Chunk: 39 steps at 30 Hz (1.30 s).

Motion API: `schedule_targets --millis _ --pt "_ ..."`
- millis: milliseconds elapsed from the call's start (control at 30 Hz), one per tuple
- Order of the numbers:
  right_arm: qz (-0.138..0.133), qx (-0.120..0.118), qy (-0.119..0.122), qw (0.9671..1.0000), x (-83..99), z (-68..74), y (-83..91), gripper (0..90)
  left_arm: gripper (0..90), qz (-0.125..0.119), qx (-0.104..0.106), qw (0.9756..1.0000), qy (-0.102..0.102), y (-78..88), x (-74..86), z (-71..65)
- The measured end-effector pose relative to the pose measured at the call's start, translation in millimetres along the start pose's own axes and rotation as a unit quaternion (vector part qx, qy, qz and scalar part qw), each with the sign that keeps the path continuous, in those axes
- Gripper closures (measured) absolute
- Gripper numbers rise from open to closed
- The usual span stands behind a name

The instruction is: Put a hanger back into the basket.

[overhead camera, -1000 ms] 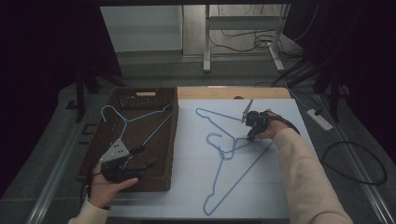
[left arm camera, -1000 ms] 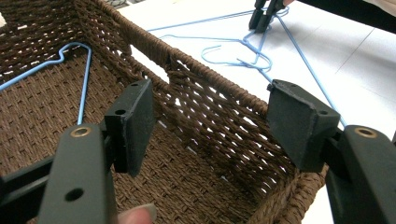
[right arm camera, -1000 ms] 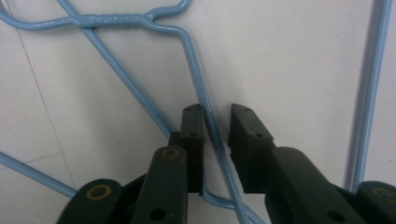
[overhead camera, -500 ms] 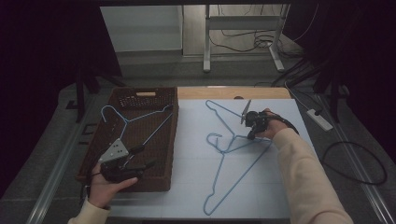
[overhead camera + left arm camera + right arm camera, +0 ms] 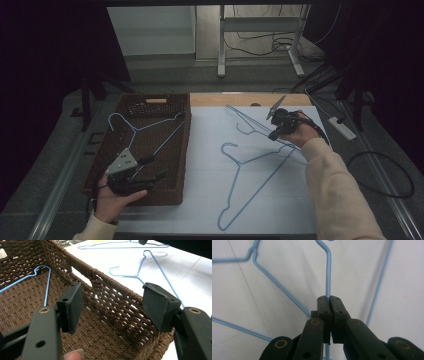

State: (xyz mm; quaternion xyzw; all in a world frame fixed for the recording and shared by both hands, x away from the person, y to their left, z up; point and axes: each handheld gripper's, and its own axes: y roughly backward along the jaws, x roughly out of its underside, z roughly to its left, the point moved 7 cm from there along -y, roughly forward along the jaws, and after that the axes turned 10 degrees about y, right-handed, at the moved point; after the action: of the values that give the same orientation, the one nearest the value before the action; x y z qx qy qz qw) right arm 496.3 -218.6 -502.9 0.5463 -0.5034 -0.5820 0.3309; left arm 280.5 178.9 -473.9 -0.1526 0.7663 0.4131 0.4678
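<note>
Three blue wire hangers are here. One lies in the brown woven basket [image 5: 184, 150], a hanger [image 5: 145, 131] also seen in the left gripper view [image 5: 37, 272]. A second hanger [image 5: 250, 175] lies flat on the white sheet [image 5: 200, 210]. My right gripper [image 5: 273, 134] is shut on the wire of the third hanger [image 5: 240, 117] and holds it a little above the sheet at the far right; the pinched wire [image 5: 328, 272] runs straight out from the closed jaws [image 5: 328, 299]. My left gripper [image 5: 152, 168] rests open over the basket's near right corner, with nothing between its pads [image 5: 72, 305].
The basket wall [image 5: 112, 297] stands right in front of the left jaws. A bare wooden strip of the table [image 5: 240, 99] shows at the back. On the floor to the right lie a power strip [image 5: 342, 127] and a looped cable [image 5: 385, 175].
The right gripper has closed on the far hanger's wire and risen with it, so the hanger has swung and lifted off the sheet. The left hand has stayed still.
</note>
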Motion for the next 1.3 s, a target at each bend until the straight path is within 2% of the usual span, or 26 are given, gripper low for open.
schedule_targets --millis 133,167,300,400,633,1100,1133,1267,1300 --pt "-0.028 0.014 -0.021 0.9993 1.5 -2.5 11.8 88.1 34.3 -0.001 -0.001 1.0000 0.001 0.5 -0.3 0.4" --pt "-0.042 0.023 -0.031 0.9983 2.6 -4.3 18.7 88.1 34.3 -0.001 -0.001 1.0000 0.001 0.6 -0.2 0.6" --pt "-0.073 0.027 -0.046 0.9959 5.9 -3.9 34.2 88.2 34.4 -0.002 -0.002 1.0000 0.002 1.4 -0.1 1.3" --pt "-0.082 0.028 -0.046 0.9952 6.3 -1.8 39.0 88.2 34.5 -0.003 -0.002 1.0000 0.002 1.4 -0.4 1.2" --pt "-0.118 0.024 -0.039 0.9919 5.1 14.0 56.9 88.2 34.5 -0.001 -0.002 1.0000 0.001 -0.1 -0.7 1.1" --pt "-0.150 0.006 -0.029 0.9883 7.6 38.7 71.7 88.2 34.7 -0.002 0.000 1.0000 -0.002 -1.2 -3.1 -0.7" --pt "-0.152 0.001 -0.029 0.9880 9.6 43.9 74.1 88.2 34.7 -0.002 0.000 1.0000 -0.003 -1.5 -3.3 -1.0" --pt "-0.154 0.000 -0.026 0.9877 11.8 49.8 77.3 88.2 34.7 -0.002 0.001 1.0000 -0.006 -2.7 -5.8 -2.6" --pt "-0.160 -0.006 -0.024 0.9867 12.9 55.8 81.1 88.2 34.7 -0.002 0.002 1.0000 -0.009 -3.4 -7.9 -3.8"
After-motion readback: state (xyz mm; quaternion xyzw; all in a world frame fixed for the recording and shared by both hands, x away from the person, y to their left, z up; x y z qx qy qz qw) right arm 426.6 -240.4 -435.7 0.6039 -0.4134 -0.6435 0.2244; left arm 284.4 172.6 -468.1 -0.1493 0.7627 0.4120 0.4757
